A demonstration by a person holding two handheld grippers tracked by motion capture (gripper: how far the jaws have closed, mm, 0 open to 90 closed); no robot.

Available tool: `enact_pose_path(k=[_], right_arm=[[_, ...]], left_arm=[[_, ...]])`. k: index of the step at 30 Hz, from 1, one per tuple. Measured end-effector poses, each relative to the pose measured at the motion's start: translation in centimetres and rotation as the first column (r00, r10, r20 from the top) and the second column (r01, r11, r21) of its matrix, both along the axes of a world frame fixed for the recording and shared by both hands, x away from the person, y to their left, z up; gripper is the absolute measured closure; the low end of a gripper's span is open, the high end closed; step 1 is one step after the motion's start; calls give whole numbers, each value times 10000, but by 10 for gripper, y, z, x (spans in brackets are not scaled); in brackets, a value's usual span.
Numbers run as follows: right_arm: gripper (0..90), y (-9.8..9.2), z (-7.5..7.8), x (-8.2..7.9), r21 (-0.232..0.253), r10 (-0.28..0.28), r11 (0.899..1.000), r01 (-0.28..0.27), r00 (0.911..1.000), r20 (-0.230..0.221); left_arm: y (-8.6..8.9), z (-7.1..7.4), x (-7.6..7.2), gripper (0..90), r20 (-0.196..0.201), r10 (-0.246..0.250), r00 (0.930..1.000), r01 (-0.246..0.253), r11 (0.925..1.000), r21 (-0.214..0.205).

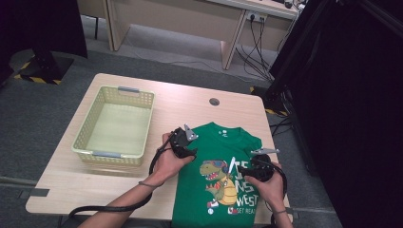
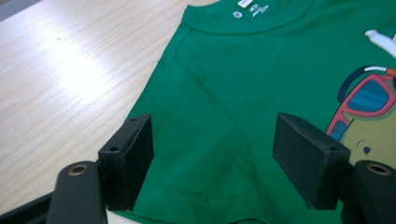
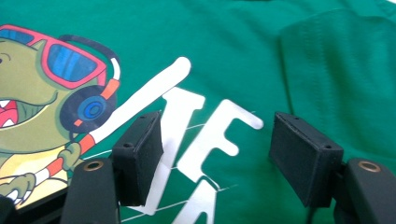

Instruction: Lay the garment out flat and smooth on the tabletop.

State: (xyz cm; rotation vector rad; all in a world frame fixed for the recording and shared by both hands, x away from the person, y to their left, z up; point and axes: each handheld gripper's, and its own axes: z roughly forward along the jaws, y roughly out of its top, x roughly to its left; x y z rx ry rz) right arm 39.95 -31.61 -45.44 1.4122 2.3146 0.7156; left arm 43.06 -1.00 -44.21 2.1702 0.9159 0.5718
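Our fingers stand apart on both grippers, nothing pinched: the left gripper (image 2: 212,154) hangs over the folded-in sleeve, the right gripper (image 3: 217,154) over the white lettering. The green T-shirt (image 1: 223,156) lies flat, print up, on the near right part of the table (image 1: 180,99), collar away from us, hem at the near edge, long axis near to far. Our hands (image 1: 167,161) come from below at either side of the shirt; the basket (image 1: 90,142) sits left.

Left tongs (image 2: 212,154) gaping, empty; right tongs (image 3: 217,156) likewise.
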Motion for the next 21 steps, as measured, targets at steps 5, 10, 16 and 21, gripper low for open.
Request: enact_pose_path(k=[5, 10, 16, 21], right_arm=[[346, 4, -2, 0, 14, 93, 10000, -93, 9999, -38], [347, 4, -2, 1, 72, 77, 9999, -76, 9999, -72], [344, 4, -3, 5, 162, 177, 9997, -175, 9998, -122], [344, 6, -3, 10, 189, 197, 9996, -195, 9997, -110]], left_arm=[[0, -7, 1, 298, -252, -118, 9996, 128, 9992, 374], [-2, -14, 4, 307, -460, -112, 9989, 145, 9973, 725], [1, -21, 9, 318, -668, 54, 9977, 2, 9964, 847], [3, -21, 11, 317, -678, 147, 9976, -86, 9961, 883]])
